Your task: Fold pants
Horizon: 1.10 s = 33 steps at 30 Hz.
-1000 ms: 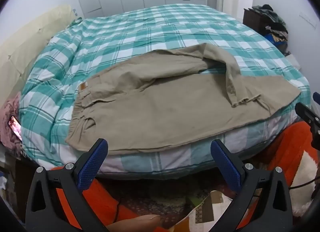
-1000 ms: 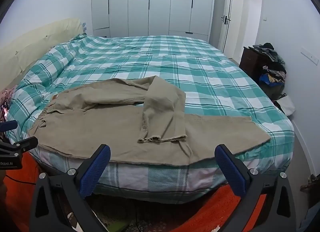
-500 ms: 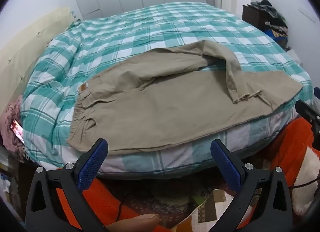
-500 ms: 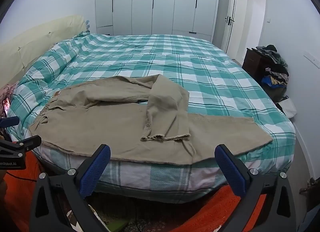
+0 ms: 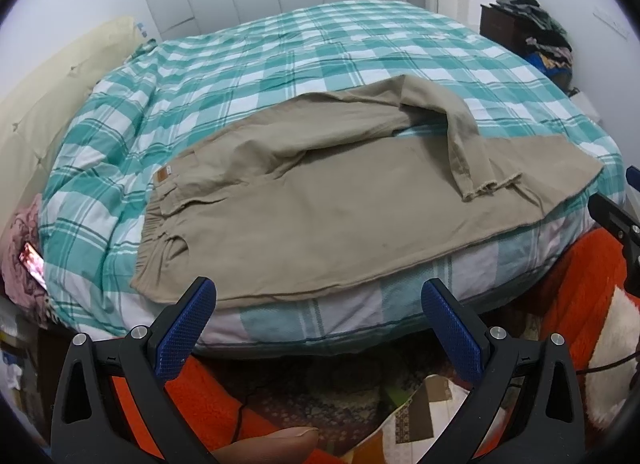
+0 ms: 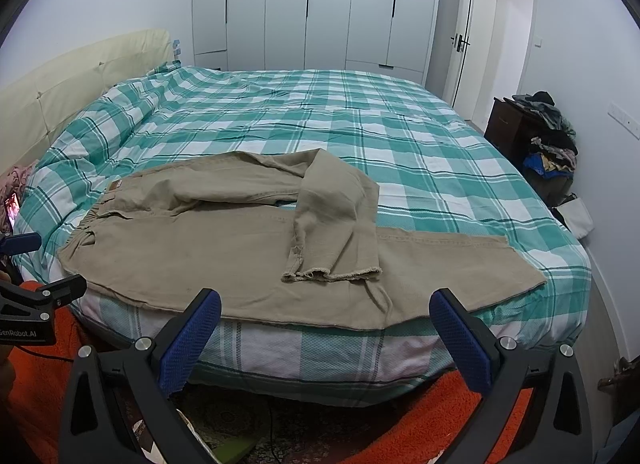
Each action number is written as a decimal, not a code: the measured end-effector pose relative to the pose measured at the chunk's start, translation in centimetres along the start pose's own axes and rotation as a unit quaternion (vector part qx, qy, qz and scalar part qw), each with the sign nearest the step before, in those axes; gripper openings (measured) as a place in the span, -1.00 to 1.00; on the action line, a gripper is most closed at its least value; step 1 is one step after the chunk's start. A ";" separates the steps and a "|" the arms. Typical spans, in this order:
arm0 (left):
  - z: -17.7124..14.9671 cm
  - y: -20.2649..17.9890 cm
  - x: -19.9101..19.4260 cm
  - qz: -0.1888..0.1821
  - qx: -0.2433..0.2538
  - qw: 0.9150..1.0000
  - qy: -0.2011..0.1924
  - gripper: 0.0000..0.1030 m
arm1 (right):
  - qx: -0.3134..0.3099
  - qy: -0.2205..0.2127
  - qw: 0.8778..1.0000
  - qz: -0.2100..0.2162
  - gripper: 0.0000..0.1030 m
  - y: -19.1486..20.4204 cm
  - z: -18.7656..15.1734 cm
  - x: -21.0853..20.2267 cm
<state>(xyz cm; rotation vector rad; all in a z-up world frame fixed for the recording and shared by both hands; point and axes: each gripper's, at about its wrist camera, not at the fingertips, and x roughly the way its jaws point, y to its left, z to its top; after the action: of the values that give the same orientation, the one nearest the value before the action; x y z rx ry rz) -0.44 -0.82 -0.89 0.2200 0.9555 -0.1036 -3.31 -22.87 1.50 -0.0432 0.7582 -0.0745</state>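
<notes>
Hanging over bed (image 6: 400, 136) edge, pants (image 6: 224, 248); far leg part-hidden by fold.

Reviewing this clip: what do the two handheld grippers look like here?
Both the left gripper and the right gripper have black triangular-cutout finger frames with silver bolts and blue textured pads. The left one, seen from the right wrist, carries white "GenRobot.AI" lettering and a thin black cable.
</notes>
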 end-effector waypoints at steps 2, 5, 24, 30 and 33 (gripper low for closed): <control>0.0 0.0 0.0 0.000 0.000 1.000 0.000 0.99 | 0.000 0.000 1.000 0.000 1.00 0.0 0.0 0.0; 0.0 0.0 0.0 0.000 0.002 1.000 -0.001 0.99 | -0.001 0.000 1.000 0.000 1.00 0.0 0.0 0.0; -0.1 -0.5 0.1 0.003 0.017 1.000 0.001 0.99 | -0.003 0.000 1.000 -0.001 1.00 0.3 -0.2 0.1; -0.3 -0.6 0.2 -0.002 0.018 1.000 0.005 0.99 | 0.000 0.001 1.000 -0.002 1.00 0.3 -0.2 0.1; -0.4 -0.7 0.3 -0.005 0.017 1.000 0.008 0.99 | 0.005 0.002 1.000 -0.010 1.00 0.1 -0.3 0.3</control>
<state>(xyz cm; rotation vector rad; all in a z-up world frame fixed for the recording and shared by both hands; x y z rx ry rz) -0.72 -1.36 -1.48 0.2478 0.9721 -0.1283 -3.28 -22.78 1.10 -0.0406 0.7611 -0.0979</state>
